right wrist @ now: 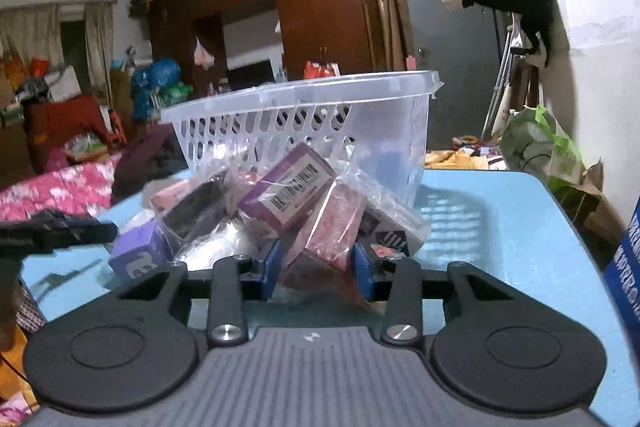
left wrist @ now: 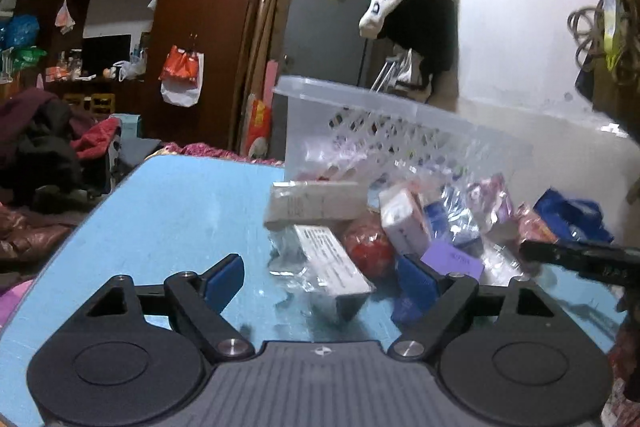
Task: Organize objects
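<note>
A pile of small boxes in clear wrap lies on the blue table [left wrist: 180, 207] in front of a clear plastic basket [left wrist: 400, 115] [right wrist: 300, 115]. My left gripper [left wrist: 320, 283] is open. A long white box [left wrist: 336, 267] lies between its blue pads without touching them. Behind it are another white box [left wrist: 316, 205], a red round thing [left wrist: 368, 243] and a lilac box [left wrist: 452, 259]. My right gripper [right wrist: 318, 267] is shut on a pink-red wrapped box [right wrist: 328, 231], tilted at the pile's front. A purple barcoded box [right wrist: 292, 187] leans just behind it.
The right gripper's black finger [left wrist: 580, 259] reaches in from the right edge of the left wrist view. A blue bag [left wrist: 572, 215] lies past the pile. A blue carton [right wrist: 624, 267] stands at the table's right edge [right wrist: 560, 211]. Clothes heap [left wrist: 48, 147] beyond the left.
</note>
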A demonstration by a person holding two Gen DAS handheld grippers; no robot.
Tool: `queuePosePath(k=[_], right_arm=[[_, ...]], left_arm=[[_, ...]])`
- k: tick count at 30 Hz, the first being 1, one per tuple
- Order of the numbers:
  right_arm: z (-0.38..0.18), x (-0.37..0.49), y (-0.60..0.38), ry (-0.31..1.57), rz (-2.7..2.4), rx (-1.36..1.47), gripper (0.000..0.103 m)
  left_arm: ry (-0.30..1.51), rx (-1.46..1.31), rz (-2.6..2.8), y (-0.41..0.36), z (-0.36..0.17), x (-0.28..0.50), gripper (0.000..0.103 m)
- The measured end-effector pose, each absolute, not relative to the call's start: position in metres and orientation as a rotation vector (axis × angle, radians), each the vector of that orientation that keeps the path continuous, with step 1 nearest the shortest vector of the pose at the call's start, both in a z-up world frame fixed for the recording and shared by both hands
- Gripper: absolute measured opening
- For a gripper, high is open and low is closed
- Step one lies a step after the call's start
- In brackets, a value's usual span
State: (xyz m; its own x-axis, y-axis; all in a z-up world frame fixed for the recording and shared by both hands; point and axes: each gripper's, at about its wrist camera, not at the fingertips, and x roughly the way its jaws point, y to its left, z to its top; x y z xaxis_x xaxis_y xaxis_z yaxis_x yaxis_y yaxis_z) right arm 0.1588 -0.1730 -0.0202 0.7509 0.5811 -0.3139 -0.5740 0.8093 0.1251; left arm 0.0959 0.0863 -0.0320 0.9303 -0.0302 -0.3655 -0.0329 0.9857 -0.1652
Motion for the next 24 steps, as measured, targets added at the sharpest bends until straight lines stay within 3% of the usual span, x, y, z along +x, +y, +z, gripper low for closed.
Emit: queuePosePath(k=[3,4,6,7,24], right_arm=[[-0.024,0.148,-0.180,0.327,0.620,0.038,0.039],[-0.023,0.145,-0.182,0.318,0.614,0.039,0.038],[-0.021,0.137,-0.188,0.296,0.608,0.052,0.037],[-0.020,0.136,-0.189,0.289,0.604,0.054,0.037],[-0.019,0.120,-0.196,0.261,0.602,0.062,0.034]], left_arm=[[0.411,-0.181,0.019,0.085,-0.038,0.101,0.072],[0.419,-0.180,0.025,0.085,-0.041,0.102,0.061],[0.431,-0.155,0.056,0.083,-0.047,0.102,0.052],[0.429,-0.138,0.059,0.082,-0.048,0.102,0.041],[0.256,-0.100,-0.029,0.076,-0.051,0.067,0.040]])
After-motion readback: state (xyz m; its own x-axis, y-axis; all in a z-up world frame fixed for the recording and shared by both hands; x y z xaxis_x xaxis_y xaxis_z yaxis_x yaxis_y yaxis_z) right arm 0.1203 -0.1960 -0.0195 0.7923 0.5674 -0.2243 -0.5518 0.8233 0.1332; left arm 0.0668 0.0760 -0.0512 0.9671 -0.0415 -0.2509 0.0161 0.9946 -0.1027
